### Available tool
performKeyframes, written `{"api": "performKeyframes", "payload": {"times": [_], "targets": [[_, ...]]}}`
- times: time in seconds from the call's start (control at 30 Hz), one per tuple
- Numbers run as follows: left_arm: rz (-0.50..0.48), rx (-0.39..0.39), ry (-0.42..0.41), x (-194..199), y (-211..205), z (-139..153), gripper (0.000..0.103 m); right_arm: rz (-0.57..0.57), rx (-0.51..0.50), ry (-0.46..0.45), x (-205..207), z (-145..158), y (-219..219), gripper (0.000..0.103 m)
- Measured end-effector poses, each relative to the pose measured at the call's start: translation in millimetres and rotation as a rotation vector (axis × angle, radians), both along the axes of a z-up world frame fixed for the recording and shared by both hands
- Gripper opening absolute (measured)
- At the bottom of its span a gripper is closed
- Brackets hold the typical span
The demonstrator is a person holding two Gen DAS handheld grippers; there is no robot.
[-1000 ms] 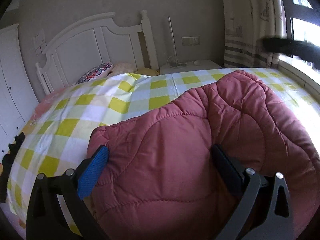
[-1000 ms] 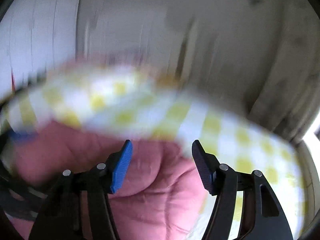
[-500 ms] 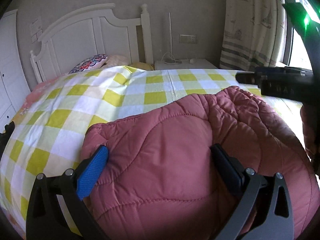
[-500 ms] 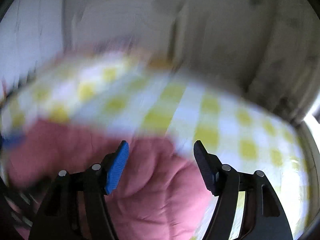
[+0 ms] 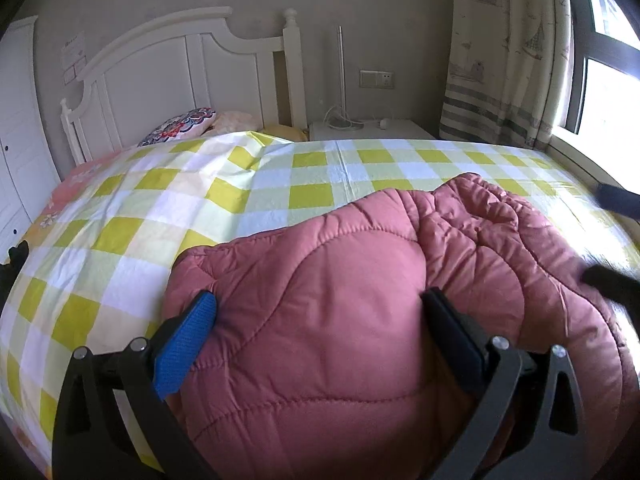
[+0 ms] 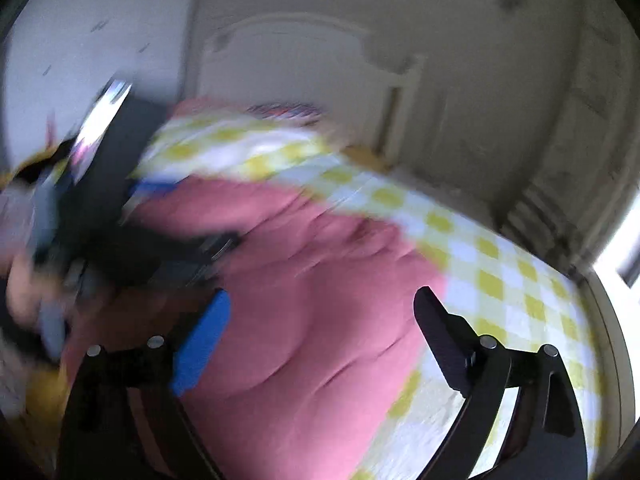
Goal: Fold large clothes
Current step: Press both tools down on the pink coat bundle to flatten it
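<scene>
Our left gripper (image 5: 320, 336) straddles the bunched pink quilted coat (image 5: 360, 300), jaws wide; our right gripper (image 6: 320, 336), jaws just opening, hovers over it holding nothing. The coat lies on the checked bedspread (image 5: 160, 208), doubled over but lumpy; we judge flattening and another fold remain.

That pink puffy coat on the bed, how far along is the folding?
The pink quilted coat already lies bunched into a thick bundle on the checked bedspread. The left hand-held gripper straddles it; the right hand-held gripper has just been opening over it, gripping nothing. Squaring it up looks left.
</scene>
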State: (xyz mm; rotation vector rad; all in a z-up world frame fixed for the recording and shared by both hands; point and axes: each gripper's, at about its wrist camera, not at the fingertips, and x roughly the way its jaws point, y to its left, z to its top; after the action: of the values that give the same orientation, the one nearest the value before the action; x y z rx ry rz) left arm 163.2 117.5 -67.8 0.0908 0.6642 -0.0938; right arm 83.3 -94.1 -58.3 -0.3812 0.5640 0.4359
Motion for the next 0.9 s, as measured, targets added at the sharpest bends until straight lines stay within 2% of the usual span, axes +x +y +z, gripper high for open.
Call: {"api": "performKeyframes", "payload": {"times": [0.03,0.07,0.13,0.2,0.3,0.37,0.43,0.53,0.67,0.83,0.87,0.9], "targets": [[0.000,-0.001,0.000,0.0,0.3,0.0,0.101,0.014,-0.052,0.000,-4.9,-14.0,8.0,0.090],[-0.001,-0.002,0.000,0.2,0.4,0.0,0.101,0.007,-0.063,-0.036,-9.0,-24.0,10.6,0.090],[-0.001,0.002,-0.002,-0.1,0.0,-0.3,0.101,-0.014,-0.027,-0.003,-5.8,-24.8,5.7,0.090],[0.004,0.017,-0.004,-0.7,-1.6,-0.8,0.101,-0.030,-0.037,0.004,-9.4,-17.1,4.2,0.090],[0.009,0.021,-0.003,0.1,-2.0,0.0,0.101,0.009,-0.075,-0.137,-49.5,1.7,10.8,0.090],[0.009,0.010,0.000,0.5,-0.4,0.0,0.101,0.060,-0.084,-0.174,-71.6,-1.3,17.0,0.090],[0.008,-0.002,0.000,0.8,1.4,0.0,0.101,0.088,-0.117,-0.080,-67.3,-26.5,23.8,0.090],[0.008,-0.002,-0.004,0.7,2.2,0.0,0.101,0.067,-0.121,-0.091,-62.1,-47.5,23.7,0.092],[0.012,-0.005,-0.010,0.3,3.9,0.2,0.101,0.072,-0.132,-0.057,-61.8,-33.7,20.2,0.090],[0.011,-0.008,-0.012,0.2,5.2,0.2,0.101,0.027,-0.024,-0.087,-59.7,-11.5,2.1,0.087],[0.011,-0.010,-0.013,0.6,5.8,0.3,0.101,0.017,-0.033,-0.048,-51.7,-16.5,-1.6,0.088],[0.012,-0.011,-0.013,-0.4,4.8,-0.1,0.101,0.027,-0.031,-0.009,-46.5,-22.4,-2.9,0.093]]}}
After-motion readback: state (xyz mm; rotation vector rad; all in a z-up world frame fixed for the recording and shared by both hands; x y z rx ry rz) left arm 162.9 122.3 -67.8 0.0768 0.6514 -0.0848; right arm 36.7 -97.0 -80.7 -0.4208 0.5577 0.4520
